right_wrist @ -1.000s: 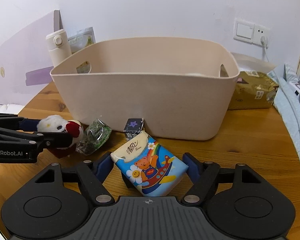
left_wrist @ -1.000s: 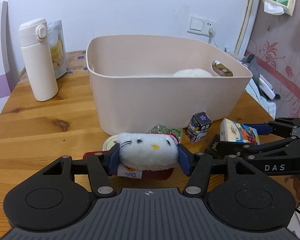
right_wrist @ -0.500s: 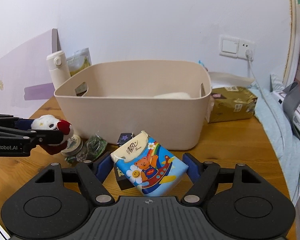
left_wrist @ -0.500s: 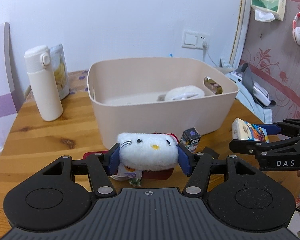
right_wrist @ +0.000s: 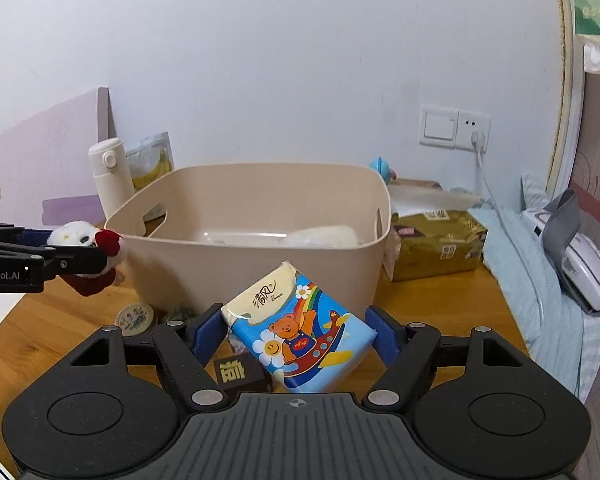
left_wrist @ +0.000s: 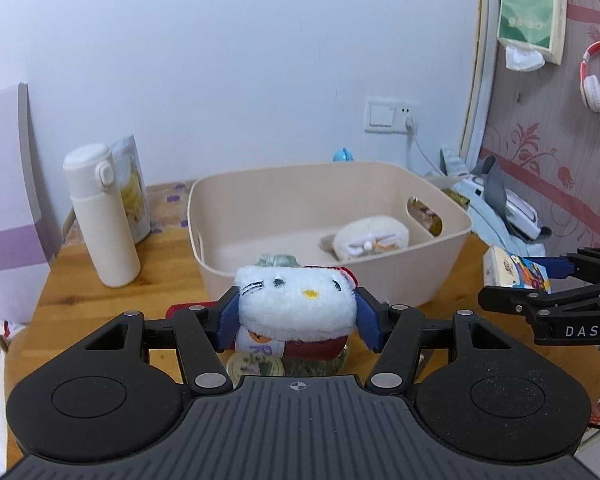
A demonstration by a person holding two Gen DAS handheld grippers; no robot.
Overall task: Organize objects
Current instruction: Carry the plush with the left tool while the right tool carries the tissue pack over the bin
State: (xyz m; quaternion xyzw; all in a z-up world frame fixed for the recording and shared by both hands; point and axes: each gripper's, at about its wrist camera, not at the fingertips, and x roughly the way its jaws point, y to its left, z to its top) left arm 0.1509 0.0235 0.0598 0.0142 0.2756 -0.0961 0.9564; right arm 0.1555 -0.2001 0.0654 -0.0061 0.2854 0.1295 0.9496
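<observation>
Left hand-held gripper point(left_wrist: 297, 316) clamps the plush cat point(left_wrist: 296, 300) before the bin point(left_wrist: 420, 276).

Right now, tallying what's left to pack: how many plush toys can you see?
2. A white cat plush held in the left gripper's jaws, and a cream plush lying inside the beige bin. Others may be hidden.
</observation>
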